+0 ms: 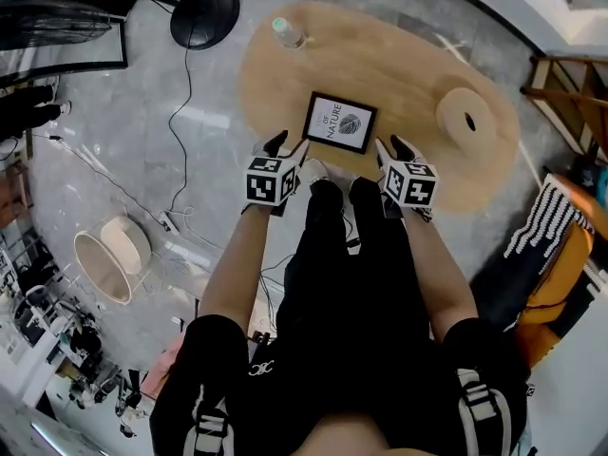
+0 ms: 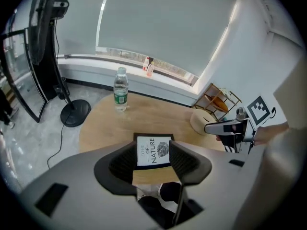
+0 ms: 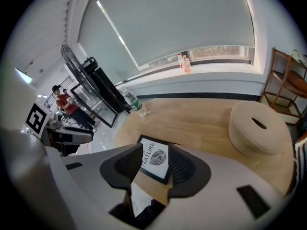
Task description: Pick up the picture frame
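Black-edged picture frame (image 1: 339,122) lies flat on the wooden desk (image 1: 408,65), close to the near edge. We hold both tools just short of it: left tool (image 1: 288,147) by its near-left corner, right tool (image 1: 392,147) off its right side. Jaws spread on both, nothing between them. Water bottle (image 1: 288,32) stands farther back.

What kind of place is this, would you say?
Probably a studio or lab dressed as a living room: low oval wooden table, wide window blind drawn down, cables trailing over grey floor.
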`<state>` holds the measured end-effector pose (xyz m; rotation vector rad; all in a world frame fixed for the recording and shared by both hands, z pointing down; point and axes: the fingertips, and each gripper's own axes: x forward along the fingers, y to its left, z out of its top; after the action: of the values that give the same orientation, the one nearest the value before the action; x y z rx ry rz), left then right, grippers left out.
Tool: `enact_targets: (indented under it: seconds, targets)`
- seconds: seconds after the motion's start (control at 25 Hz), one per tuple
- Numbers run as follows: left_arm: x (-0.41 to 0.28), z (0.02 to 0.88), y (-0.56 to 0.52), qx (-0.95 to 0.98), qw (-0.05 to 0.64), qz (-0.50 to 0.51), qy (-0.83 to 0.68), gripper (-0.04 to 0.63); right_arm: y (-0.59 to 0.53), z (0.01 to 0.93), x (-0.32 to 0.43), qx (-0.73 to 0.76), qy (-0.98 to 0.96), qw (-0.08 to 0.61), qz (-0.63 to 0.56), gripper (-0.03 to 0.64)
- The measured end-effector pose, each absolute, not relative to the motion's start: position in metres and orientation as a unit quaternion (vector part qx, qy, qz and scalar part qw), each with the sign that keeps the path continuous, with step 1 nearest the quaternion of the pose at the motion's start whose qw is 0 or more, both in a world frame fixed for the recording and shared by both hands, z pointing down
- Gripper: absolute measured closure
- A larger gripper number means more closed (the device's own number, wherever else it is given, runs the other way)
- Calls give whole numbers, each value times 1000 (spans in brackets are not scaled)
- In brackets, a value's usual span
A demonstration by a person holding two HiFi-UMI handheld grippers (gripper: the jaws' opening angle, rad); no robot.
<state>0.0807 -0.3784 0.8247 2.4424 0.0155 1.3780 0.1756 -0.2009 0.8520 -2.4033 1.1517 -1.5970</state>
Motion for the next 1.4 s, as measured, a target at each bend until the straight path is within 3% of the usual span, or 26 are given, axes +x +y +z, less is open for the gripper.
enact_targets:
  seconds: [0.16, 0.52, 1.16, 1.4]
  targets:
    - [81, 877, -379, 845, 190, 500, -3, 374, -203, 898, 180, -764, 371, 5, -527, 439]
    - [96, 953, -388, 839, 166, 518, -1, 393, -210, 979, 173, -743, 361, -8, -564, 453]
    - [109, 1064, -397, 812, 180, 555, 25, 396, -221, 1076, 173, -732, 332, -9, -595, 457]
    - [106, 1082, -394, 801, 189, 567, 33, 428, -219, 1090, 167, -735, 299, -15, -609, 465]
